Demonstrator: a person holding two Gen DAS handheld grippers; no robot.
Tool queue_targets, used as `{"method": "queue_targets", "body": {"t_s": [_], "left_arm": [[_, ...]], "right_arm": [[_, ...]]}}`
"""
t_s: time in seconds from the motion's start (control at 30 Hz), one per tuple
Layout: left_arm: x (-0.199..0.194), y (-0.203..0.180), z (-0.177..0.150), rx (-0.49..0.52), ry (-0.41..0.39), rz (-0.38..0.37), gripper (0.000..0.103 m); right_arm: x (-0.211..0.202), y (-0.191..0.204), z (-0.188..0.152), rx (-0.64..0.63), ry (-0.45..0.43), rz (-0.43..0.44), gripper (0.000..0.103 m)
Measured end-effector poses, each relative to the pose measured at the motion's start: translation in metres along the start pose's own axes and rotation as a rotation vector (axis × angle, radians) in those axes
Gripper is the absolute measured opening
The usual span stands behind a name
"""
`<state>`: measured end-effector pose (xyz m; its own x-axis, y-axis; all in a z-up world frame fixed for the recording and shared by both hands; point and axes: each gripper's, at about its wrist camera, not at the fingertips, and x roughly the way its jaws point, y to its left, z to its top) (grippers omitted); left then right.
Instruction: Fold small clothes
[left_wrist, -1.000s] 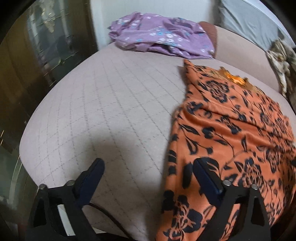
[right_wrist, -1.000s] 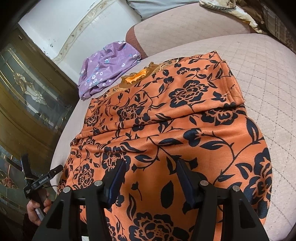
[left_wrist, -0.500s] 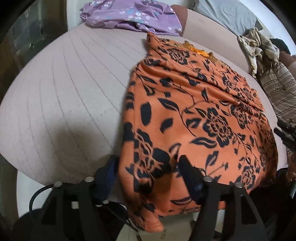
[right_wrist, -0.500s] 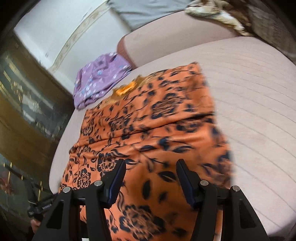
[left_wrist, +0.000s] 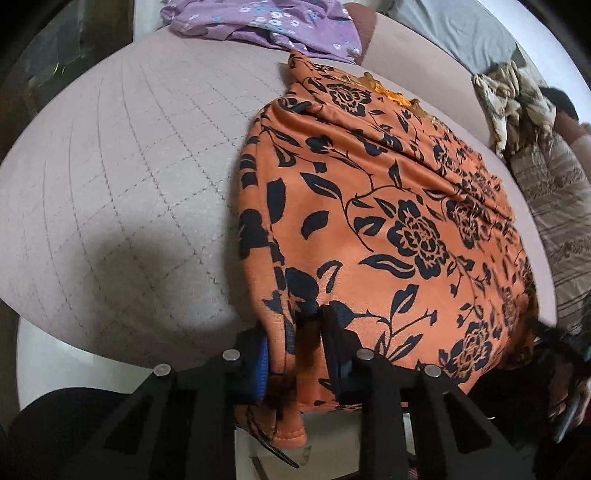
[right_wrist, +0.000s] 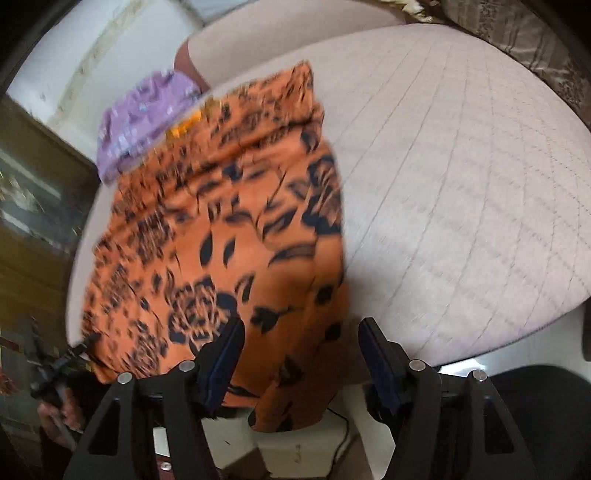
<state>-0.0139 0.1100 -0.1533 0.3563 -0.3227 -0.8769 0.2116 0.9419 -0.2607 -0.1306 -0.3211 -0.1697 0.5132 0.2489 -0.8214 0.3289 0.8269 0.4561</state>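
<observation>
Left wrist view: the left tool (left_wrist: 295, 347) pinches the near hem of an orange floral garment (left_wrist: 388, 206), which lies spread over a quilted pink bed (left_wrist: 122, 177). A purple garment (left_wrist: 266, 22) sits beyond. Right wrist view, blurred: the right tool (right_wrist: 301, 354) is spread wide around the garment's overhanging corner (right_wrist: 288, 387).
</observation>
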Motion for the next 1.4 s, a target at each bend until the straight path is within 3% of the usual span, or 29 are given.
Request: {"method": "queue_targets", "body": {"t_s": [0.1, 0.13, 0.23, 0.3, 0.33, 0.43, 0.6, 0.77, 0.87, 1.0, 1.23, 1.3, 1.37, 1.4], "left_arm": [[0.0, 0.005, 0.0, -0.022, 0.01, -0.03, 0.033], [0.0, 0.005, 0.0, -0.026, 0.018, -0.058, 0.043], [0.001, 0.001, 0.0, -0.009, 0.025, -0.072, 0.047], [0.0, -0.001, -0.001, 0.006, 0.021, -0.047, 0.037], [0.002, -0.001, -0.001, 0.008, 0.024, -0.033, 0.02], [0.001, 0.006, 0.001, -0.03, 0.042, -0.084, 0.011], [-0.003, 0.009, 0.011, -0.024, 0.072, -0.144, 0.009], [-0.025, 0.003, 0.045, -0.013, 0.036, -0.254, 0.009], [-0.044, -0.003, 0.084, -0.002, -0.01, -0.293, 0.009], [-0.045, -0.015, 0.151, 0.001, -0.068, -0.297, 0.009], [0.021, -0.025, 0.267, -0.121, -0.114, -0.26, 0.01], [0.057, -0.019, 0.288, -0.175, -0.089, -0.219, 0.012], [0.088, -0.011, 0.292, -0.242, -0.053, -0.168, 0.012], [0.102, -0.006, 0.29, -0.275, -0.037, -0.156, 0.012]], "right_arm": [[0.019, 0.015, -0.009, -0.038, 0.041, -0.096, 0.066], [0.02, 0.02, -0.011, -0.07, 0.036, -0.13, 0.065], [0.019, 0.033, -0.016, -0.143, 0.034, -0.188, 0.044], [0.015, 0.033, -0.015, -0.152, 0.039, -0.175, 0.017], [0.013, 0.032, -0.014, -0.153, 0.047, -0.159, 0.011], [0.005, 0.028, -0.008, -0.12, 0.063, -0.089, 0.01], [-0.026, 0.019, 0.013, -0.062, 0.018, 0.139, 0.01], [-0.066, 0.015, 0.054, 0.006, -0.126, 0.369, 0.01], [-0.078, 0.009, 0.093, 0.063, -0.221, 0.438, 0.009], [-0.078, -0.008, 0.141, 0.138, -0.319, 0.453, 0.009], [-0.018, -0.043, 0.24, 0.34, -0.423, 0.463, 0.009], [0.01, -0.057, 0.261, 0.439, -0.432, 0.431, 0.011], [0.036, -0.073, 0.269, 0.51, -0.436, 0.459, 0.014], [0.047, -0.079, 0.268, 0.54, -0.427, 0.461, 0.02]]}}
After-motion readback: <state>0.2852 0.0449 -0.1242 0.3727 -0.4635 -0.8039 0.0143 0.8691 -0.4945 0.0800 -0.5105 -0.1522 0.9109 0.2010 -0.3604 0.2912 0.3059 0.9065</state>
